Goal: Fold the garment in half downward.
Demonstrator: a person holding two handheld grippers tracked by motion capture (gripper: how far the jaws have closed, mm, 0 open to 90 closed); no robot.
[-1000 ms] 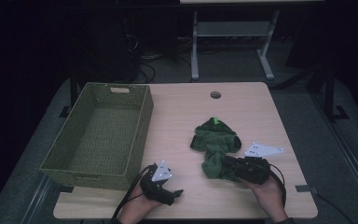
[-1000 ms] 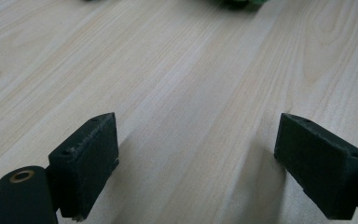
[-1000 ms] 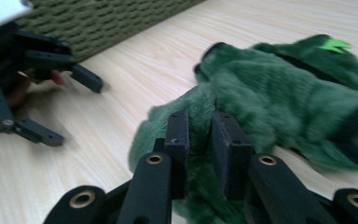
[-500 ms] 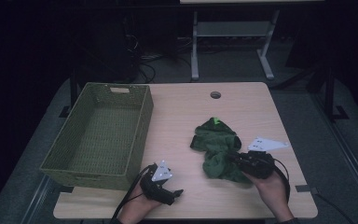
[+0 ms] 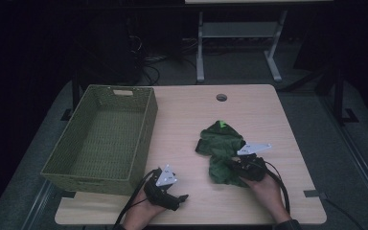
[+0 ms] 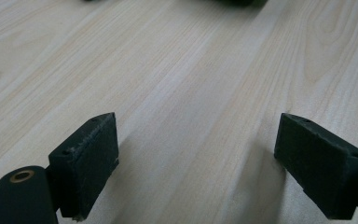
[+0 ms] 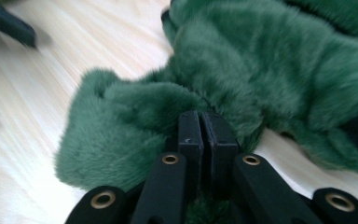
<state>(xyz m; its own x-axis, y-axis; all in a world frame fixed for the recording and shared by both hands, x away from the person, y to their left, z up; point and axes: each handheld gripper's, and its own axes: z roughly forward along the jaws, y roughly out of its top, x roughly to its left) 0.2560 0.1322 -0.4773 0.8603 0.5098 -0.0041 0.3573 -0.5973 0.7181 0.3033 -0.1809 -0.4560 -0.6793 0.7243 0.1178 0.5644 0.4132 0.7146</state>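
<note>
The left claw [image 5: 184, 197] lies low in the lower middle of the high view, on the worktop [image 5: 182, 124] just right of the green woven basket [image 5: 100, 139] that takes up the left half of the frame. From above its jaws are too small to read. The left claw view settles it: the left claw [image 6: 196, 158] is released, its two black pads wide apart over bare pale wood, with nothing between them.

Further right in the high view, the green furry cloth [image 5: 223, 143] sits crumpled right of centre on the worktop, well apart from the basket. The right claw [image 5: 231, 164] meets its near edge in the lower right. The right claw view shows what the high view hides: the right claw [image 7: 200, 130] is clenched, pads pressed together on a fold of the cloth [image 7: 270, 74], which spreads across the upper right of that frame.
</note>
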